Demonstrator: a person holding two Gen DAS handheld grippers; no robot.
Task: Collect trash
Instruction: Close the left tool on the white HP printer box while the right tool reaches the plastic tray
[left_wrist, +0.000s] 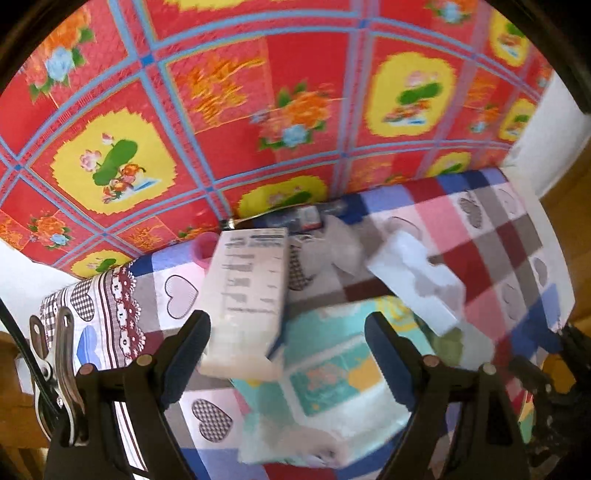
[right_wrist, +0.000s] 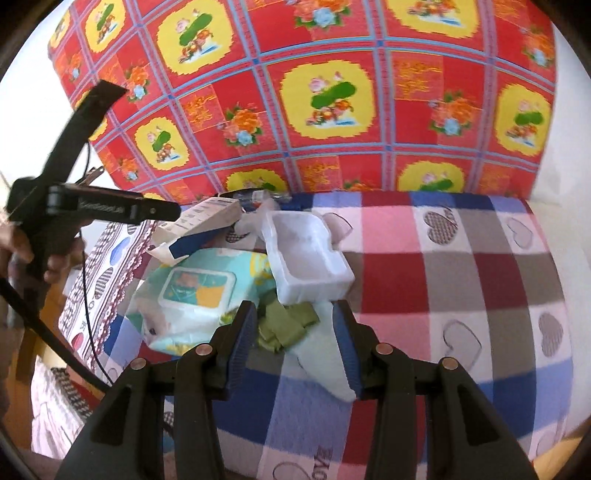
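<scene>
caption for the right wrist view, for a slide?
Right claw open over green paper scraps beside a wet-wipes pack and white plastic tray on a checked heart-print cloth.

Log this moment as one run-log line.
task: collect trash | left gripper: open over white carton | right gripper: open over green scraps | wipes pack: on bed

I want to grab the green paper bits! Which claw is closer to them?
Right. The right claw is open with the green paper bits just ahead, between its fingers. The left claw, also open, hovers over the wipes pack, with the bits off to its right.
</scene>
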